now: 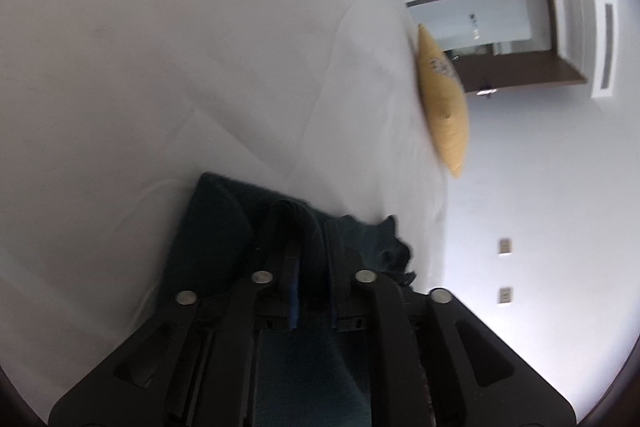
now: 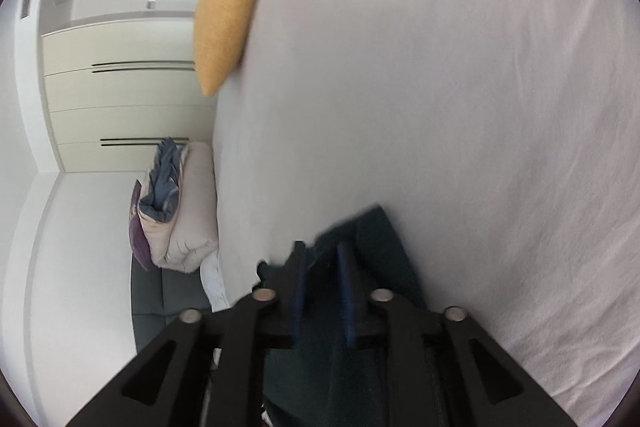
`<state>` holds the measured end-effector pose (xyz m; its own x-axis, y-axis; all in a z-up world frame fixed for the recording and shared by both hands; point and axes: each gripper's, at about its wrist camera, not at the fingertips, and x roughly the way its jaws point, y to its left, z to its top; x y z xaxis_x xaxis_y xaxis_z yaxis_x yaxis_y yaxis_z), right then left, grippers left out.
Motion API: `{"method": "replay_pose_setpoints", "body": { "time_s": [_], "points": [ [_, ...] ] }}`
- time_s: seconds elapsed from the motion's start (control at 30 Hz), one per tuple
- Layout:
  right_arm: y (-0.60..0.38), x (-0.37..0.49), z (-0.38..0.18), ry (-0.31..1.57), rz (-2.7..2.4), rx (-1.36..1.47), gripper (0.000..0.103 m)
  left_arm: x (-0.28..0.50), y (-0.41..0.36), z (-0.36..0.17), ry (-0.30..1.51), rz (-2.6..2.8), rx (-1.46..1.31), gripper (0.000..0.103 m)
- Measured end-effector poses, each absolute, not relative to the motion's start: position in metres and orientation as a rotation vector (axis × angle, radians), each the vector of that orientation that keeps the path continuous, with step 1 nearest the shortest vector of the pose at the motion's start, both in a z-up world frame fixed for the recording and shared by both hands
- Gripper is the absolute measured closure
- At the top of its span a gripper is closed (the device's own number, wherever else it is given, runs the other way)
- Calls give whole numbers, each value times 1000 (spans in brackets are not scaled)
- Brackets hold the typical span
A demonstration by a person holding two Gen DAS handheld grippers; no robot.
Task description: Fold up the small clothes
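In the left wrist view, your left tongs [image 1: 310,255] stand narrowly parted with a thick fold of the dark teal garment [image 1: 216,227] between them; whether the pads press it is hard to say, so treat the grip as loose. The garment lies on the white bed sheet [image 1: 180,47], bunched toward 3 o'clock of the tongs. To lay this fold well, I'd judge you should set the doubled edge flat and smooth before drawing back. Open sheet spreads from 9 to 12 o'clock; the bed's edge and a yellow cushion [image 1: 444,107] sit at 1 to 2 o'clock.

In the right wrist view, your right tongs [image 2: 322,267] are parted somewhat wider, with the garment [image 2: 384,243] between the blue pads and no clear pinch. Bare sheet [image 2: 460,87] fills 12 to 4 o'clock. The mattress edge runs at 10 to 11 o'clock, with folded bedding [image 2: 184,211] beyond it; keep clear of that.
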<state>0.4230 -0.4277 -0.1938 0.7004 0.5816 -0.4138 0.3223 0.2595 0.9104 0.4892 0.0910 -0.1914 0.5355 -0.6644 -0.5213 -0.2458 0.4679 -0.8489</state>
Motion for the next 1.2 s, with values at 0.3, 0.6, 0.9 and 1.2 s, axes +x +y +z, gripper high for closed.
{"method": "replay_pose_setpoints", "body": {
  "time_s": [0.3,0.6,0.9,1.2],
  "points": [
    [-428,406,-163,790,171,1206,48,483,104,-171,936,-272,-1067,31],
    [-410,401,-129,860,238,882,48,455,76,-149,1007,-341,-806,31],
    [-403,387,-140,911,268,838,48,450,44,-161,1119,-446,-678,31],
    [-408,386,-148,925,302,879,48,452,58,-164,1139,-453,-706,56]
  ]
}}
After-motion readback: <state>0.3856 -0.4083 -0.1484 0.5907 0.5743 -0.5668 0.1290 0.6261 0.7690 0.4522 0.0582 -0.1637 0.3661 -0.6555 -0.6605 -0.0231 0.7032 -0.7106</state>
